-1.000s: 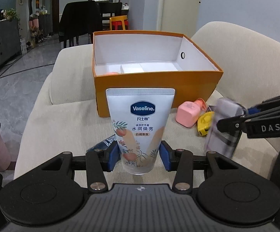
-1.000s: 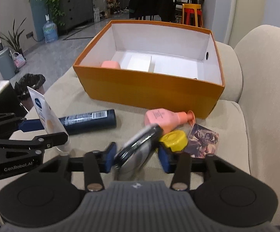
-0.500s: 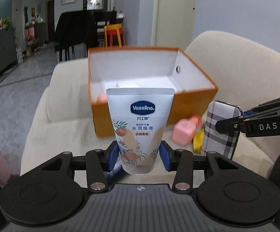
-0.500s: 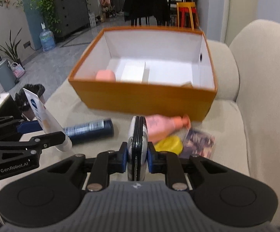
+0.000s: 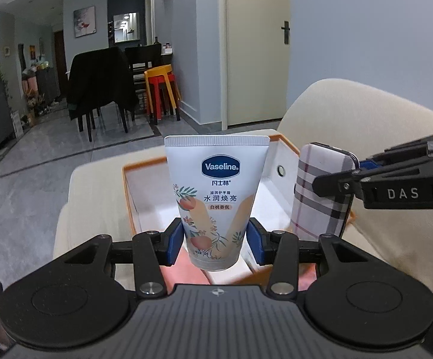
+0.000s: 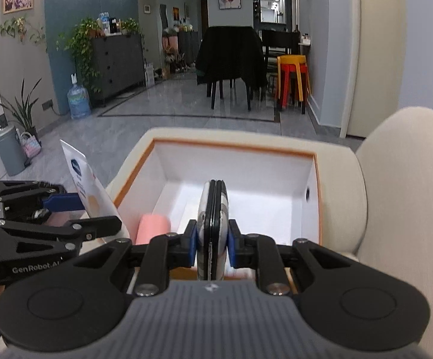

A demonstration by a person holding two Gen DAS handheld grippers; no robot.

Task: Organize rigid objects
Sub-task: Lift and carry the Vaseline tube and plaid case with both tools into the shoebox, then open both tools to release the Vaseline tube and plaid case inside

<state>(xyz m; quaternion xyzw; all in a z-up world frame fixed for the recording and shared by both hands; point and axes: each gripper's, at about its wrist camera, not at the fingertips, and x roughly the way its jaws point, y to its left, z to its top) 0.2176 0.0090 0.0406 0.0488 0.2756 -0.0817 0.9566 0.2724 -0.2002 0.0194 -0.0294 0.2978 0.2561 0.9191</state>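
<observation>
Left wrist view
Left hand-held gripper (image 5: 216,240): points forward and somewhat downward over the near end of the orange box (image 5: 128,191); its blue pads pinch the lower part of the Vaseline tube (image 5: 216,200).
Vaseline tube: upright, crimped end up, label facing the camera, held above the box's white inside.
Right hand-held gripper (image 5: 340,184): comes in from the right edge, level with the tube's middle, side on to this camera.
Plaid case (image 5: 321,191): flat and checked, standing on end just right of the tube, held near its top by that gripper.
Sofa (image 5: 366,125): cream cushions under and behind the box.

Right wrist view
Right hand-held gripper (image 6: 210,246): tilted downward toward the open orange box (image 6: 318,197); pads pressed together on the plaid case (image 6: 213,224), seen edge-on and upright.
Plaid case: above the box's near middle.
Pink object (image 6: 153,227): inside the box, left of the case; what it is cannot be told.
Left hand-held gripper (image 6: 80,212): at the left edge, holding the Vaseline tube (image 6: 86,184) beside the box's left wall.
</observation>
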